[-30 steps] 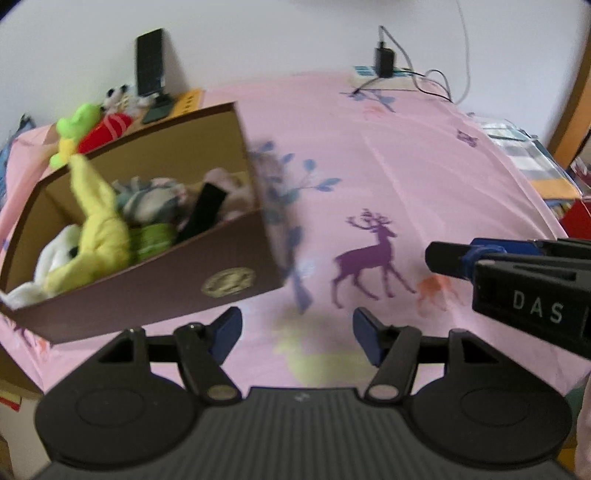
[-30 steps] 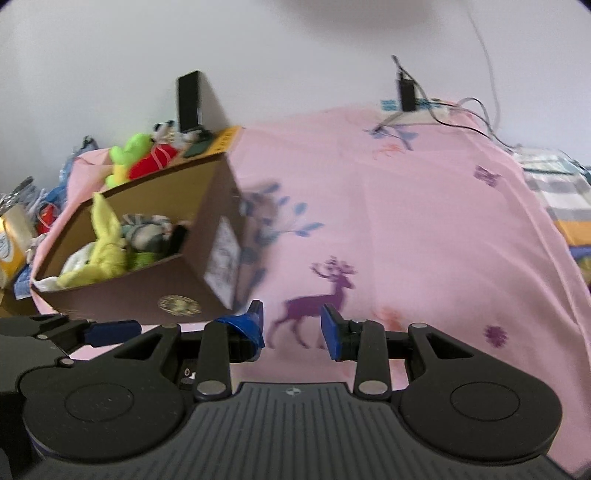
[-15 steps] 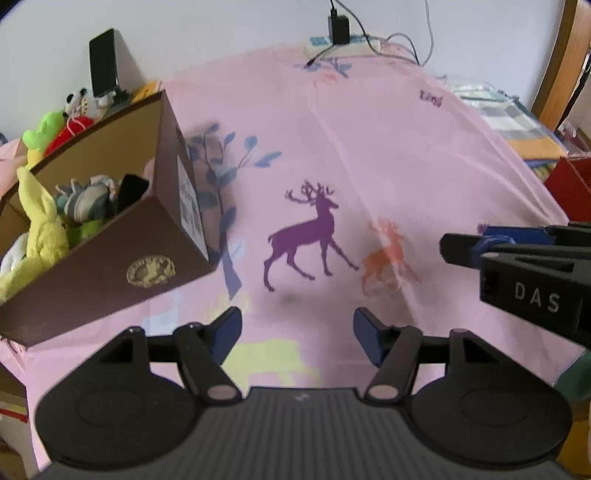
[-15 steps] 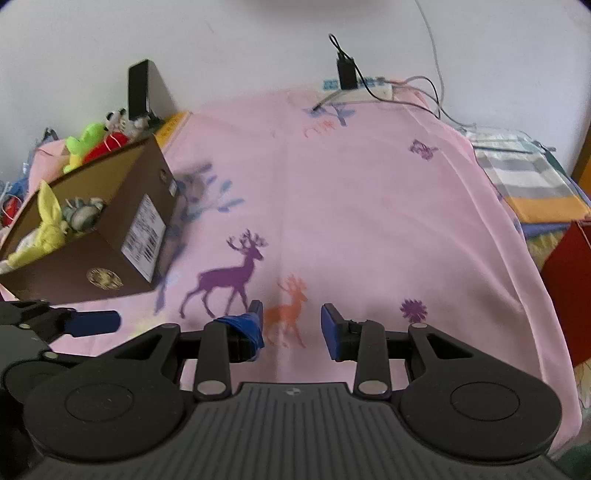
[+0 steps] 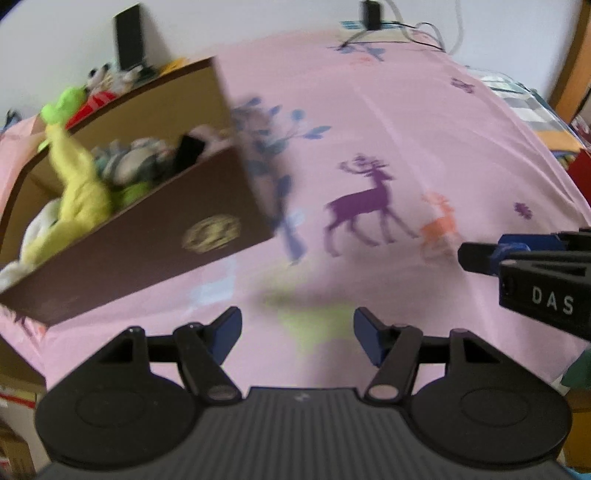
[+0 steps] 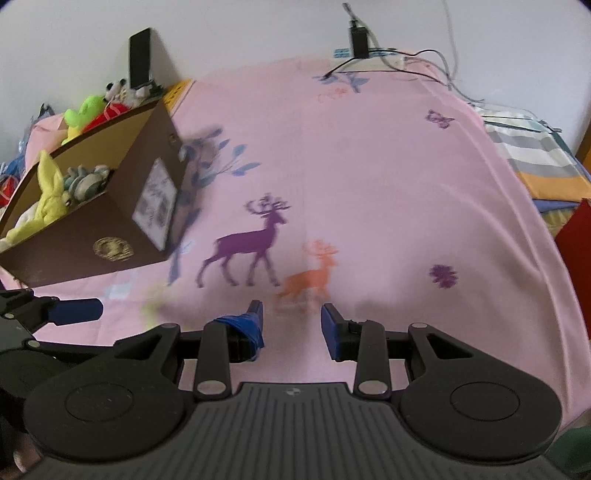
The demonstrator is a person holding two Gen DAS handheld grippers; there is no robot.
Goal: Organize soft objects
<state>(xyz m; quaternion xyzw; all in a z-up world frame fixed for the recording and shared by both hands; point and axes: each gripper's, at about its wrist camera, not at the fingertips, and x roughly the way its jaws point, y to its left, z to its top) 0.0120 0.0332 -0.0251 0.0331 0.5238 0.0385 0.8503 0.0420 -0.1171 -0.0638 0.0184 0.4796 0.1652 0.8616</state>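
The left hand-held gripper (image 5: pixel 297 334) hovers over a bed, its blue-tipped jaws spread wide with nothing between them. The right hand-held gripper (image 6: pixel 291 325) hangs beside it, jaws parted less widely and also empty; one fingertip (image 6: pixel 245 326) is wrapped in blue tape. In the left wrist view the right tool's tip reaches in from 3 o'clock; in the right wrist view the left tool's tip shows at 9 o'clock.

Below both lies a pink sheet (image 6: pixel 369 166) printed with a purple deer (image 6: pixel 245 247), a smaller orange deer (image 6: pixel 310 275), blue leaves and small purple motifs. The sheet is smooth and bare ahead of the jaws.

At 10 o'clock a brown box (image 5: pixel 155 236) with a gold emblem sits on the sheet, open at the top. Inside it are the soft toys: a yellow plush (image 5: pixel 79 188) standing tallest, a grey striped one (image 5: pixel 129 162) beside it, and something white at the near corner. The left wrist view is blurred, so finer detail is unclear. Behind the box, at 11 o'clock, more toys (image 6: pixel 101 107) in green, red and black-and-white are piled against a white wall (image 6: pixel 240 29), next to a dark upright slab (image 6: pixel 139 55).

At 12 o'clock a black plug (image 6: pixel 359 38) and cables rest at the bed's far edge. At 2 o'clock lies striped bedding (image 6: pixel 528 147), and at 3 o'clock something red (image 6: pixel 576 236).
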